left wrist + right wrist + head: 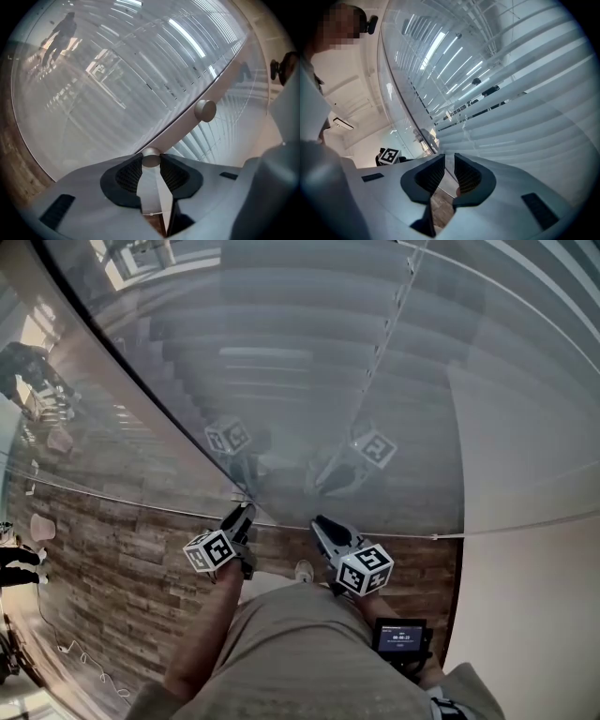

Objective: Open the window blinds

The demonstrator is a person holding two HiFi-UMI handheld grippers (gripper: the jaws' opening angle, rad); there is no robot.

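Metal knob (151, 157) on the glass partition's pale frame bar (183, 129) sits pinched between my left gripper's (244, 512) pads. The window blinds (520, 89) hang behind the glass, just ahead. My right gripper (449, 164) points slightly downward, jaws narrowly apart, empty.

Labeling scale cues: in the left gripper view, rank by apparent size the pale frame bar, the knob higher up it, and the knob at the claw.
1. The pale frame bar, clearly largest.
2-3. The upper knob and lower knob look alike; the lower is nearer and partly hidden, so unranked.
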